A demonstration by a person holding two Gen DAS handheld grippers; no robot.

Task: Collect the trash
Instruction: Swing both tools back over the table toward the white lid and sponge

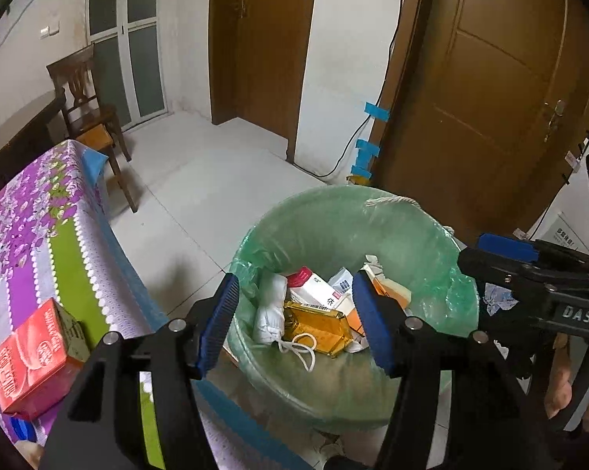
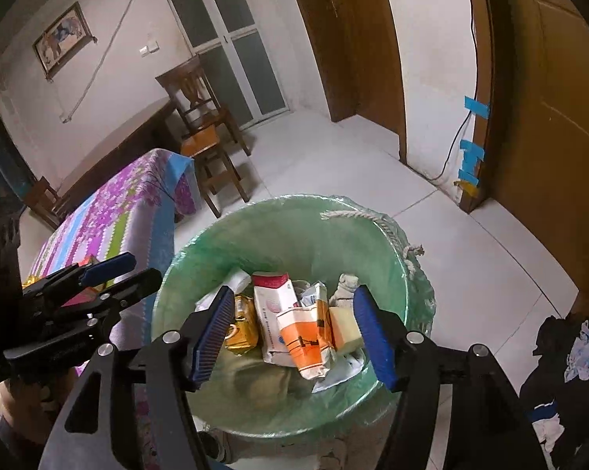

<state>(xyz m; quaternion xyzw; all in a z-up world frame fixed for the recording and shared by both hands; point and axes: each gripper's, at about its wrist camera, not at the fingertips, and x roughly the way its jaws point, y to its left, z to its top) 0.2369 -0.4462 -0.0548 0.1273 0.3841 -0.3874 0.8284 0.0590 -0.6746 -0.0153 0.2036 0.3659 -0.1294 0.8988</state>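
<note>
left gripper (image 1: 296,321) fingers apart, hiding trash in bin (image 1: 333,211)

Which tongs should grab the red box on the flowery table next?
Probably the left tongs: the red cardboard box lies right beside them on the table, while the right tongs hang open over the green-lined bin.

Home room: brown panelled wooden doors (image 1: 490,90) right, dark wooden chair (image 1: 89,105) upper left, floral purple tablecloth (image 1: 40,215) left, framed picture (image 2: 62,37) upper left.

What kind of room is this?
Probably a room in a home: a wooden chair beside a table with a flowery cloth, wooden doors, and a lined trash bin on the tiled floor.
</note>
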